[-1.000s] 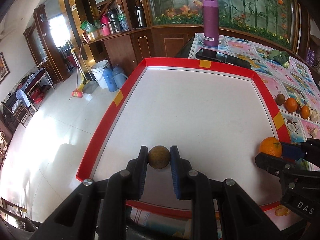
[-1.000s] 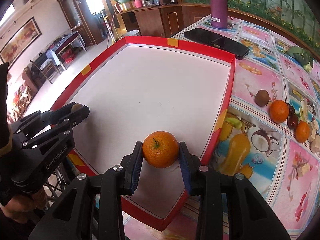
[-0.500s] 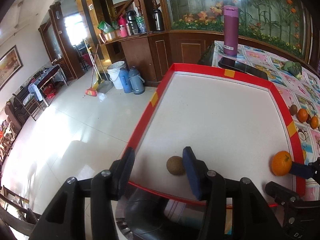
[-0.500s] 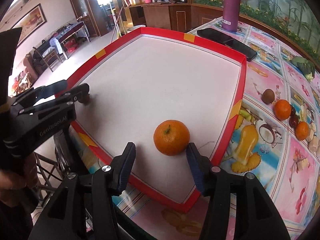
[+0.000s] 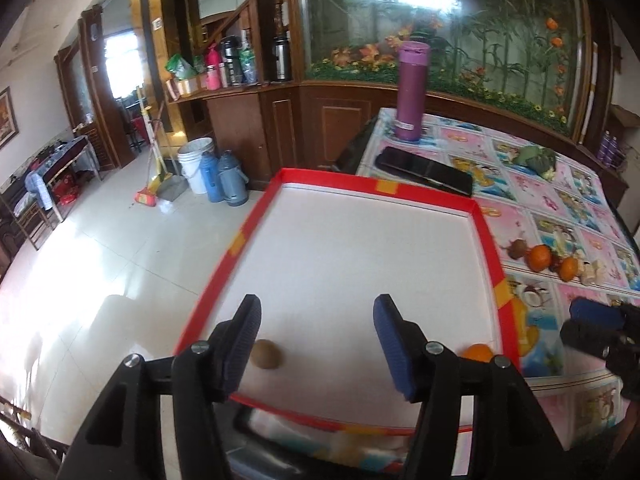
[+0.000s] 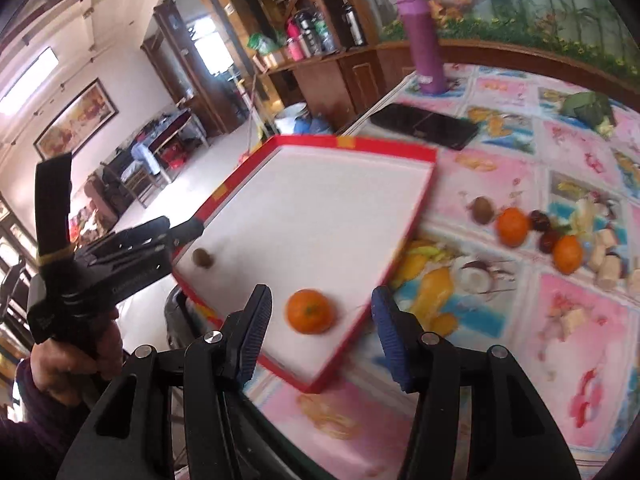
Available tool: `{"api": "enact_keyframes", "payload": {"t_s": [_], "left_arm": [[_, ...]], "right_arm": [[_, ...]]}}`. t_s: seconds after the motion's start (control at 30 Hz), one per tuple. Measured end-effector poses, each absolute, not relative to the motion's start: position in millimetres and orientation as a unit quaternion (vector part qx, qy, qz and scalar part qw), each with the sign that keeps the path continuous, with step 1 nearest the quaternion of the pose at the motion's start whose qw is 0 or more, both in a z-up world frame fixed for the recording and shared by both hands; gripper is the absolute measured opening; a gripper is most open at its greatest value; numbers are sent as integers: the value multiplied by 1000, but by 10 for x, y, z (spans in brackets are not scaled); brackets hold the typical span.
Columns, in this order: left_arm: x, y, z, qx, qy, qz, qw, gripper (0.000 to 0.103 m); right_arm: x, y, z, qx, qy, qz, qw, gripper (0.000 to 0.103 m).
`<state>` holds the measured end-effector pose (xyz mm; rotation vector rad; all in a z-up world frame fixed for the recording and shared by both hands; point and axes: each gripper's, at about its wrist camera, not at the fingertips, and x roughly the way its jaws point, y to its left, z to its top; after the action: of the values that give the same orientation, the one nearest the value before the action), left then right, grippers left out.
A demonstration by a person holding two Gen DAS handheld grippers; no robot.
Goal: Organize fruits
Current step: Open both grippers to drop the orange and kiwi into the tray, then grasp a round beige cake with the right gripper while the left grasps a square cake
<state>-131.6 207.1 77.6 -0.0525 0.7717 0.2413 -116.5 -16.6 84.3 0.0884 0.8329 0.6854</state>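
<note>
A white tray with a red rim lies on the table. A brown kiwi rests in its near left corner. An orange rests in its near right corner. My left gripper is open and empty, raised behind the kiwi. My right gripper is open and empty, raised above and behind the orange. More fruit lies on the tablecloth right of the tray: a kiwi, two oranges and dark red fruits.
A black phone lies behind the tray. A purple bottle stands at the table's far edge. A green vegetable lies at the far right. The tray's left side hangs over the floor.
Both grippers have opened and let go: the kiwi and the orange now rest in the tray. Both grippers have pulled back and up from the fruits.
</note>
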Motion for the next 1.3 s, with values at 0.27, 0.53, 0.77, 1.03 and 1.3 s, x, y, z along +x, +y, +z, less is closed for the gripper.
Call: {"api": "enact_keyframes", "payload": {"t_s": [0.27,0.53,0.77,1.03,1.3], "left_arm": [[-916,860,688,9,403,-27,915,64],[-643,-91,364,43,455,-115,882,65],[-470,-298,267,45,469,-124,873,65],[-458,-400,229,48,470,-143,870,63],[-458,-518,161,58,472,-157,866,44]], "right_arm": [[-745,-1504,503,28,435,158,886,52],[-317,-1998,211,19,466,123,876,51],[-109,-1898,201,-2,460,122,879,44],[-47,-1741,185,-45,449,101,886,34],[-70,-1795,180,-31,445,101,889,26]]}}
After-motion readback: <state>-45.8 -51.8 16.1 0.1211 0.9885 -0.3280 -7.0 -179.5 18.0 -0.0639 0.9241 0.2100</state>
